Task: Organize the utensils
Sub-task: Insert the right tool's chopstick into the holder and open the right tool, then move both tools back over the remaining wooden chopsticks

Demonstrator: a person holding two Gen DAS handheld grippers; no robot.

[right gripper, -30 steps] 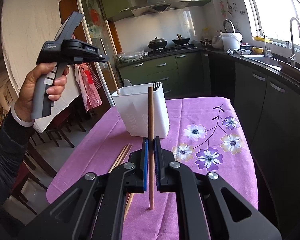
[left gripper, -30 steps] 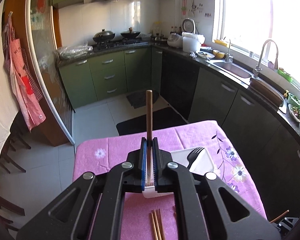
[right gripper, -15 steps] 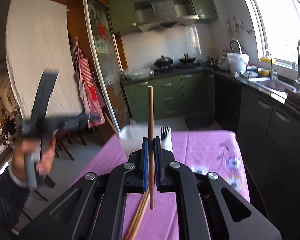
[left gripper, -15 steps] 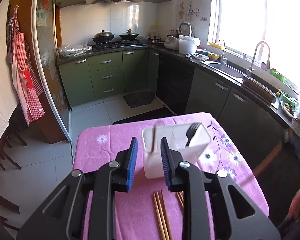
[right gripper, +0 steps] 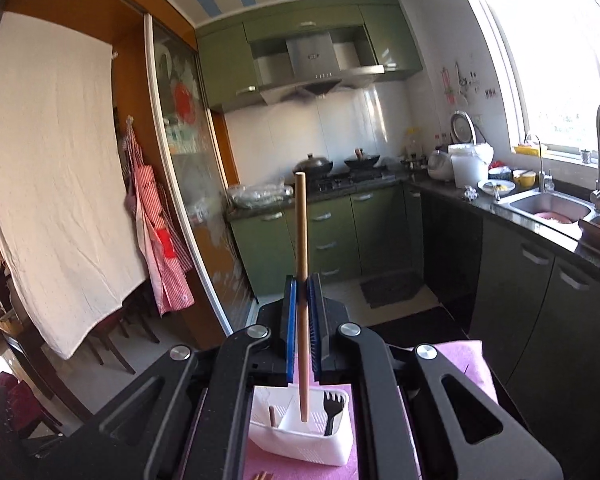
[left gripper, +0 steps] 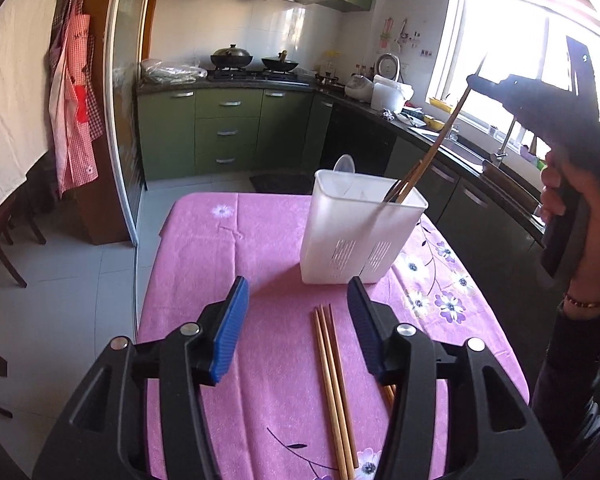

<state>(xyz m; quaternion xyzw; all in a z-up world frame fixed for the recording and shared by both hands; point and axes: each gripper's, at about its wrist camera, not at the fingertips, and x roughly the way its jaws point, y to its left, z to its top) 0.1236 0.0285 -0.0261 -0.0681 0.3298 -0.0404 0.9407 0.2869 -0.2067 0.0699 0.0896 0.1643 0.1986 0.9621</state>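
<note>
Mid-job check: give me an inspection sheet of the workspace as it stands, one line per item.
Surface: table under a pink floral cloth.
Job's things: white utensil holder upright, holding a black fork, a spoon and a chopstick; loose chopsticks lie on the cloth.
Clutter: nothing seen on the table.
Grippers: left gripper jaws opening, nothing between them; right gripper shut on a chopstick above the holder.
Cables: nothing seen.
Surroundings: kitchen, green cabinets, sink, red aprons hanging.
</note>
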